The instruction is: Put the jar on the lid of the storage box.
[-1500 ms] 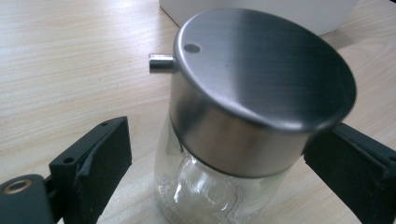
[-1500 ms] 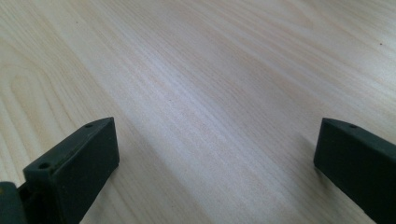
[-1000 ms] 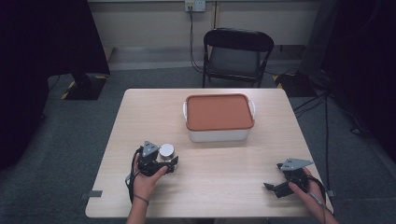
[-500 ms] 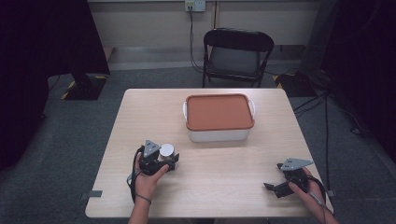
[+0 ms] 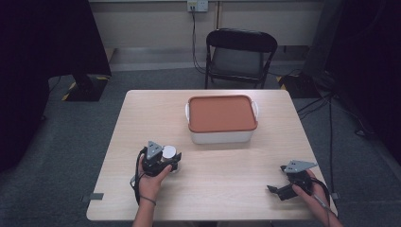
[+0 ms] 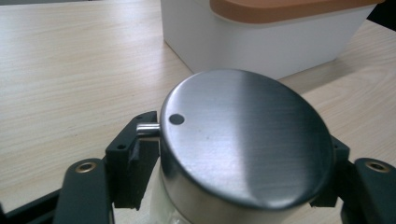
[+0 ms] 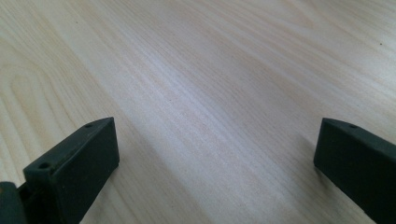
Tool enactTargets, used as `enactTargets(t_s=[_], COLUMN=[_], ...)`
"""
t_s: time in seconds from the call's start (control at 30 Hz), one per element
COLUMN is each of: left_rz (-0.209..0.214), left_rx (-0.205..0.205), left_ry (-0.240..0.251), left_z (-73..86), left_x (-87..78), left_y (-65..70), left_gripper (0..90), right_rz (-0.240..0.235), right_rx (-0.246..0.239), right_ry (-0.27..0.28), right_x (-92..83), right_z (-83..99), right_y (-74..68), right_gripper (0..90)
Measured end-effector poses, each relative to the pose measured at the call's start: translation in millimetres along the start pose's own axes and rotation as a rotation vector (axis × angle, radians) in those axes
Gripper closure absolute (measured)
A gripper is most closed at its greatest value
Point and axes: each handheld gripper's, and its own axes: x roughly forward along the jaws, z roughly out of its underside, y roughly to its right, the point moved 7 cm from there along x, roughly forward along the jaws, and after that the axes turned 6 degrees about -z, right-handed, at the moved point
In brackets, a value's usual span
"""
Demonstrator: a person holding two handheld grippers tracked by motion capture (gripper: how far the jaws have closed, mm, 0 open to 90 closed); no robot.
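A: Brushed-steel lid, round, one small dark hole near its rim: item one, a jar with a pale, translucent body under that lid. Where does it stand?

B: On the wooden table, in front of the white box and off toward its left corner, near it but not touching.

A: White box, entry two?

B: Rectangular, white walls, terracotta lid seated flat on top, small handles at both ends. It sits at the middle of the table's far half.

A: Left gripper?

B: At the jar, on the side away from the box. Its jaws have just been closing; in the left gripper view the black pads press the jar from both sides just below the lid. Jar upright.

A: Right gripper?

B: Well to the right of the box and nearer the table's front edge, resting in the person's hand. Jaws spread wide, bare wood grain between them.
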Motion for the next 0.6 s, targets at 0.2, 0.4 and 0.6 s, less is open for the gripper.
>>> enactTargets(t_s=[0.2,0.4,0.6], left_rz=[-0.02,-0.034,-0.029], left_rx=[0.037,0.049,0.052], left_ry=[-0.001,-0.009,-0.025], left_z=[-1.3,-2.9,-5.4], left_x=[0.3,1.1,1.8], left_y=[1.0,0.9,0.2], left_gripper=[36.1,37.4,38.0], right_rz=[0.0,0.0,0.0], right_rx=[0.0,0.0,0.0], right_ry=[0.0,0.0,0.0], right_x=[0.0,0.0,0.0], right_z=[0.0,0.0,0.0], right_y=[0.0,0.0,0.0], right_gripper=[0.0,0.0,0.0])
